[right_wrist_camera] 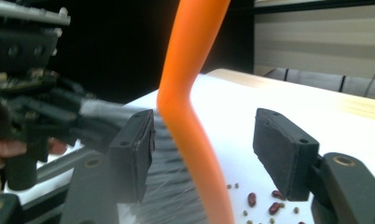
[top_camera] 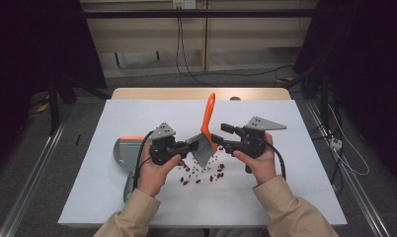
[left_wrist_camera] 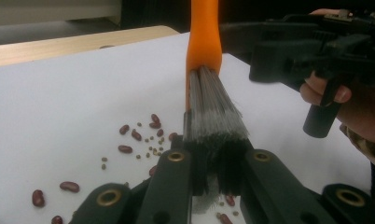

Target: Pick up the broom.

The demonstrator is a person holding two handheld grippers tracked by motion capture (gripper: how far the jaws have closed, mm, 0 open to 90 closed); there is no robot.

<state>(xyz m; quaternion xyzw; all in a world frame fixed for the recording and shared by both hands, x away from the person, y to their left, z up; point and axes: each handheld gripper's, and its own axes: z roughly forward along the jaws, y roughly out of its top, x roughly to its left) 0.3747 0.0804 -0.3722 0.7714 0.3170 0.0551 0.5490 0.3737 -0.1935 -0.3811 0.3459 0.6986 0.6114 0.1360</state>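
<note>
A hand brush with an orange handle (top_camera: 210, 111) and grey bristles (top_camera: 204, 150) stands upright over the white sheet (top_camera: 137, 113). My left gripper (top_camera: 194, 144) is shut on the bristle end; in the left gripper view the bristles (left_wrist_camera: 213, 112) are pinched between its jaws (left_wrist_camera: 216, 156). My right gripper (top_camera: 217, 139) is open, its pads (right_wrist_camera: 281, 149) on either side of the orange handle (right_wrist_camera: 190, 93) without touching it. Red beans and small green ones (top_camera: 201, 173) lie scattered under the brush.
A grey dustpan with an orange edge (top_camera: 125, 148) lies on the sheet left of my left hand. A wooden table edge (top_camera: 201, 93) runs along the far side. Cables trail on the floor beyond and to the right.
</note>
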